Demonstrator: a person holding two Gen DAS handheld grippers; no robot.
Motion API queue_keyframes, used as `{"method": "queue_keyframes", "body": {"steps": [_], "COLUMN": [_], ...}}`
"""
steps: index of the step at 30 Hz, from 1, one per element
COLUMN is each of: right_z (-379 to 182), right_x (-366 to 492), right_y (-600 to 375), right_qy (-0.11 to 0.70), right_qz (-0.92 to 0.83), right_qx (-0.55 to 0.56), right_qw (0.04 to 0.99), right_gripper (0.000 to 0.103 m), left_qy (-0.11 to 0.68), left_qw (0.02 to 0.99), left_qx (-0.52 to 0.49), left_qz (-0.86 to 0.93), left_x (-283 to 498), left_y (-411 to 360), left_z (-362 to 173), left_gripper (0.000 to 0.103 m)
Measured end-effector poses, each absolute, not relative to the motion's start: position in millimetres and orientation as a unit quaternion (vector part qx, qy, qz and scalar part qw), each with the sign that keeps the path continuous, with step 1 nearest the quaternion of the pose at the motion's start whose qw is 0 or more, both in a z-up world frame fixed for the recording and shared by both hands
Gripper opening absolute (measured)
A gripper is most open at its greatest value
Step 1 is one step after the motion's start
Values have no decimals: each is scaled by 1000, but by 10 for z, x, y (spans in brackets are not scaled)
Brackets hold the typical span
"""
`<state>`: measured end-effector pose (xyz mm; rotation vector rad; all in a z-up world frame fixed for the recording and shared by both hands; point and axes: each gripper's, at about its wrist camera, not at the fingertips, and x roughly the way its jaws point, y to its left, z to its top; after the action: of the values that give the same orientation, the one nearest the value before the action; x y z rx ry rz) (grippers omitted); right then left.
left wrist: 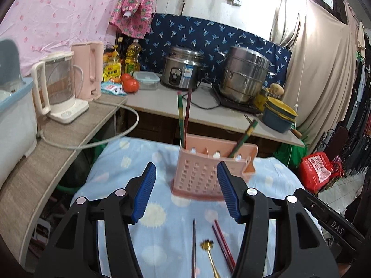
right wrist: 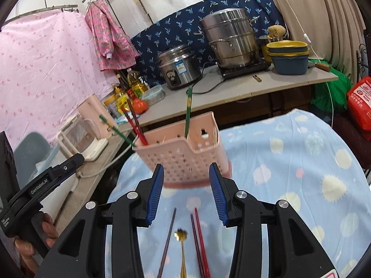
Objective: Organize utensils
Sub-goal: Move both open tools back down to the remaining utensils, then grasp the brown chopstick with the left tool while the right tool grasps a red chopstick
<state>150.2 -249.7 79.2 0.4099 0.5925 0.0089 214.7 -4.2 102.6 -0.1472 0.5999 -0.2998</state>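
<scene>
A pink perforated utensil holder (left wrist: 201, 173) (right wrist: 183, 155) stands on the blue spotted cloth (left wrist: 120, 176) (right wrist: 289, 162). Green and red chopsticks (left wrist: 184, 120) (right wrist: 136, 126) stick up from it, and one green chopstick (left wrist: 243, 136) (right wrist: 188, 113) leans apart from the rest. On the cloth nearer me lie a dark chopstick (left wrist: 193, 245) (right wrist: 168, 236), a gold spoon (left wrist: 208, 250) (right wrist: 181, 238) and a red pair of chopsticks (left wrist: 222, 243) (right wrist: 199, 238). My left gripper (left wrist: 185, 169) and right gripper (right wrist: 186, 171) both hover open above these, short of the holder, with nothing between the pads.
Behind the cloth runs a counter (left wrist: 162, 106) with a rice cooker (left wrist: 180, 69), a steel steamer pot (left wrist: 245, 74), stacked bowls (left wrist: 280, 115), tomatoes (left wrist: 129, 83) and oil bottles. A blender jug (left wrist: 58, 85) and pink kettle (left wrist: 89, 67) stand on the left shelf. A hand (right wrist: 34, 238) holds the left tool.
</scene>
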Motion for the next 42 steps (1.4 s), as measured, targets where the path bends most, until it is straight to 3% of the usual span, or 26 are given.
{"method": "queue_keyframes", "body": {"steps": [17,29,33,42], "right_z": [-171,-542,-558,-576], "right_x": [459,126,94,117], "right_y": [-2174,-2107,-2099,-2104], "right_qy": [402,438,440,444], "right_qz": [-16,-19,-20,-19], "right_qx": [142,145,147,148], "right_qw": [905,887,886,884], "right_gripper": [40,40,40,39], "left_qy": [409,458,459,461], "left_qw": [897,873,872,870], "left_qx": [-45,-17,-6,19], "left_qz": [-160,-167,-169,-175], "left_x": [1155,788,798,790], "left_y": [-16,-103,-154,-243], "left_z": [-33,-604,-663,-774], "left_gripper": [52,51,45,15]}}
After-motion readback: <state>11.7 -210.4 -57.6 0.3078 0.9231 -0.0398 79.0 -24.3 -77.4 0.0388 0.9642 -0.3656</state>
